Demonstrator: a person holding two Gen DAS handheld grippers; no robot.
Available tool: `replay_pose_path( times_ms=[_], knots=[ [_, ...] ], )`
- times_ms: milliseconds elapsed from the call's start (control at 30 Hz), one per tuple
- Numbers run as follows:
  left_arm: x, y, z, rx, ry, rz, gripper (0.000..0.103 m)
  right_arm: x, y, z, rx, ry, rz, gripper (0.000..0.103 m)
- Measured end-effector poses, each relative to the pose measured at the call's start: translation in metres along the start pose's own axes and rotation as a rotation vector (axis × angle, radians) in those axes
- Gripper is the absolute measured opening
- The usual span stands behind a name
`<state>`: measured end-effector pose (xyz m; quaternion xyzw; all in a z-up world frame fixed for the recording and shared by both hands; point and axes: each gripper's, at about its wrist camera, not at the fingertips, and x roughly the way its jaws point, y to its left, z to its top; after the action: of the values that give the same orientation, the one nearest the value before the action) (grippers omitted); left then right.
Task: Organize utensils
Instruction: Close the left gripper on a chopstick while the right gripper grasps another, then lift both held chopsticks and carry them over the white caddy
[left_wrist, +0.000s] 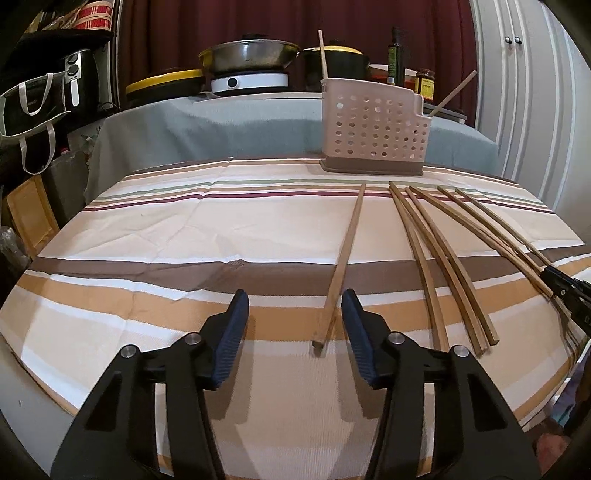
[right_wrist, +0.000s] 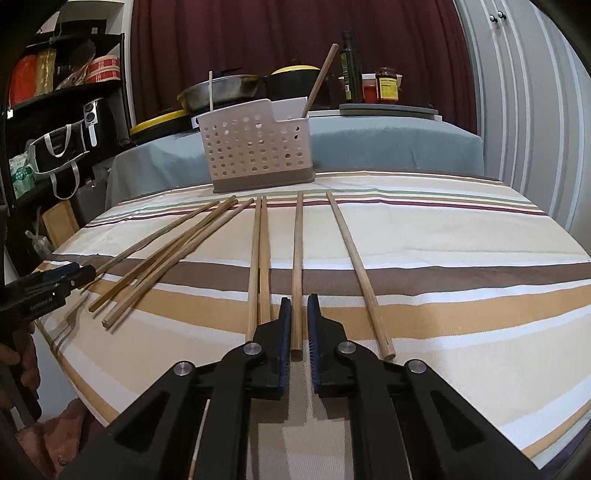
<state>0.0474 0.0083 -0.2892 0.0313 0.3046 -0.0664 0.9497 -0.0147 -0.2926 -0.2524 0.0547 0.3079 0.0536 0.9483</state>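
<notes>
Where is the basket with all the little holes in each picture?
Left wrist view: the holed basket stands at the far edge of the striped tablecloth, right of centre, beyond the chopsticks.
Right wrist view: the holed basket stands at the far edge of the tablecloth, left of centre, again beyond the chopsticks.
Shared landmark: the dark oil bottle on the counter behind the basket shows in both.

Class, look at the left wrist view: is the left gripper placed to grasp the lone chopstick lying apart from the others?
Probably yes. The left gripper is open, and the near end of the lone chopstick lies between its fingers on the striped tablecloth, with nothing in the way. The fingers look just above it.
</notes>
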Motion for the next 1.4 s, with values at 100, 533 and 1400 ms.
replay_pose_path(
  times_ms=[100, 533, 1400],
  knots=[
    [0.001, -0.003, -0.002, 0.012, -0.007, -0.004, 0.048, -0.001, 0.000, -0.001, 0.006, -0.002, 0.003, 0.007],
    [0.005, -0.018, -0.009, 0.087, -0.037, -0.027, 0.016, -0.002, -0.001, -0.002, 0.008, -0.008, 0.002, 0.007],
    [-0.024, -0.022, 0.010, 0.111, -0.118, -0.003, 0.007, -0.025, 0.006, 0.016, -0.027, -0.088, -0.039, 0.007]
  ],
)
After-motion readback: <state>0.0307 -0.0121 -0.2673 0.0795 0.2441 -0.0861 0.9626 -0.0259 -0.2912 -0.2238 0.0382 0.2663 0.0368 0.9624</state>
